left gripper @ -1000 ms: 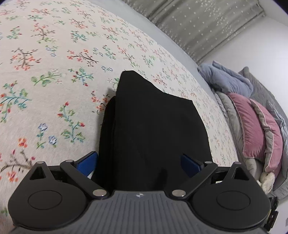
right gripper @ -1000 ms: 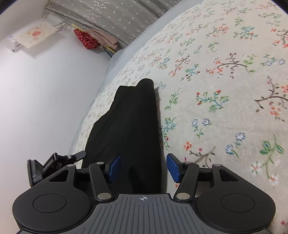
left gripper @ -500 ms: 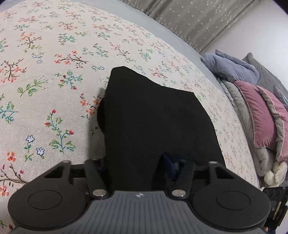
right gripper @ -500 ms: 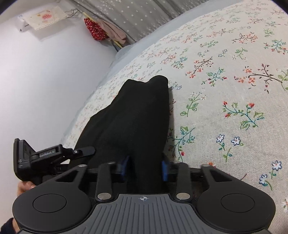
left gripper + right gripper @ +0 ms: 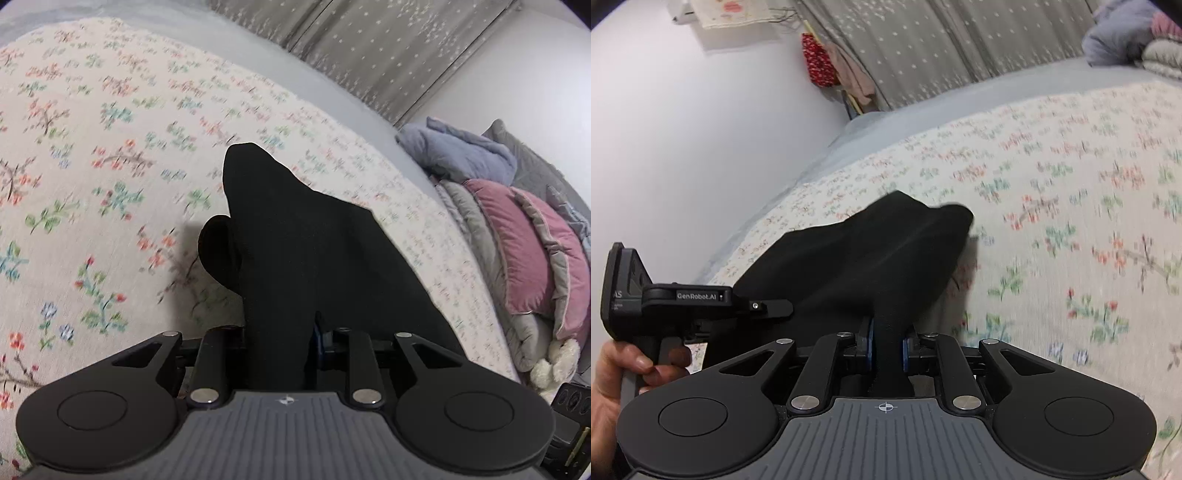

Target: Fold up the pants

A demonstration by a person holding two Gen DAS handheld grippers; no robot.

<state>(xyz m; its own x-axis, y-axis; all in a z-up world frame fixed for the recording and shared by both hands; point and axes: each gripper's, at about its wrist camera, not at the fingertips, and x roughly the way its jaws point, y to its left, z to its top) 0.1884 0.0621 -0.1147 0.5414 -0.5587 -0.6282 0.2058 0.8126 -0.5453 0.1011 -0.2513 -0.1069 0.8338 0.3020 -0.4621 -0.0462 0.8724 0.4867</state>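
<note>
Near end of the black pants is pinched in both grippers, fold not yet made.

Cloth is gathered between the closing jaws of the left gripper and right gripper, and is being clamped. Ahead of the jaws, the rest is draped on the floral bedspread. Carrying it over is judged outstanding; the left gripper's pads are largely hidden by fabric, and existing layers cannot be counted.

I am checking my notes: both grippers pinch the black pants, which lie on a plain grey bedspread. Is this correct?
Not quite. The bedspread is cream with a floral print, not plain grey, as the left wrist view shows. The rest holds: the left gripper and right gripper are closing on the black pants.
</note>
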